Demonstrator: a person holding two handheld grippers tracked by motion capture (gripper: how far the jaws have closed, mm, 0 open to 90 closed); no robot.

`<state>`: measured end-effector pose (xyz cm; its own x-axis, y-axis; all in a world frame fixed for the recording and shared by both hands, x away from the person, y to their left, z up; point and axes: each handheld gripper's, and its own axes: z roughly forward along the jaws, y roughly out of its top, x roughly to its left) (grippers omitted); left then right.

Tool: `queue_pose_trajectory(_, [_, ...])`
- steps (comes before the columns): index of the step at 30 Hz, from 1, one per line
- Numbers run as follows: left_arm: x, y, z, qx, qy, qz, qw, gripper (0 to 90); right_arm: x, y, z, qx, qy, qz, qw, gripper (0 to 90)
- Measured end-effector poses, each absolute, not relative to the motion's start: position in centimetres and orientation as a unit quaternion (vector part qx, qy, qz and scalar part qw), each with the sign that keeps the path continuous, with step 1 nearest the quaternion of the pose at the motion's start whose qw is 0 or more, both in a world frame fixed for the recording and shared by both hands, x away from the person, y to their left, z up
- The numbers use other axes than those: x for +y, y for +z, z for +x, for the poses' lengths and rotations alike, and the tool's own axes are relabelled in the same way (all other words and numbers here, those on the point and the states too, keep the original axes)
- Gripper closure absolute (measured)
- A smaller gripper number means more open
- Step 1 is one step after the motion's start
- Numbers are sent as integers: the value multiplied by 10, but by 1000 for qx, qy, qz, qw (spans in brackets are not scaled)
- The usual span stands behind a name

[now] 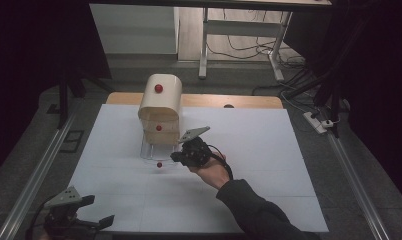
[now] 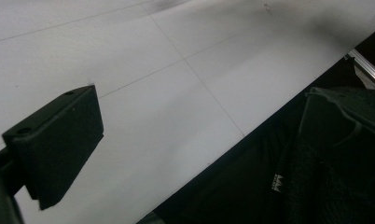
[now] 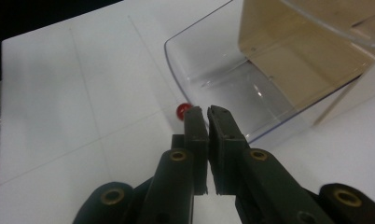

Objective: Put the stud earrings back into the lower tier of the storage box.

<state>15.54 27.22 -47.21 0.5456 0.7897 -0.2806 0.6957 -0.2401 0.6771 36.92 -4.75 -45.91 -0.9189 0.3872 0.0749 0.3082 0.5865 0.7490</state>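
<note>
Just beyond the right gripper's [image 3: 206, 111] closed, empty jaws, a clear drawer [image 3: 232, 88] stands pulled out of the small wooden cabinet [image 1: 160, 107] on the white table [image 1: 249, 145]. Its red knob [image 3: 182, 111] sits just beside the jaw tips, slightly to their left. Near the table's front corner, the left gripper [image 1: 96, 210] hangs with jaws spread, holding nothing.

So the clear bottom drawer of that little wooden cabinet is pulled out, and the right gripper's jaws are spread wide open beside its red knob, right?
Not quite. The right gripper has its jaws shut, nearly touching, as the right gripper view shows. The rest holds: the clear drawer is pulled out of the wooden cabinet, and its red knob sits beside the jaw tips.
</note>
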Motion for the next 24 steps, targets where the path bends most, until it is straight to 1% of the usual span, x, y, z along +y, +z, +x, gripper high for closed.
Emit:
queue_pose_trajectory(8, [272, -472, 155, 473, 59, 786, 394, 0, -35, -461, 384, 882, 415, 212, 64, 864])
queue_pose_trajectory(16, [272, -472, 155, 474, 59, 785, 394, 0, -22, -474, 393, 876, 421, 226, 65, 857])
queue_pose_trajectory(18, [273, -472, 155, 474, 59, 785, 394, 0, -19, -476, 393, 877, 417, 227, 69, 806])
queue_pose_trajectory(21, [273, -472, 155, 474, 59, 785, 394, 0, -20, -473, 392, 877, 418, 225, 72, 758])
queue_pose_trajectory(24, [273, -472, 155, 474, 60, 786, 393, 0, -23, -467, 390, 881, 412, 222, 71, 665])
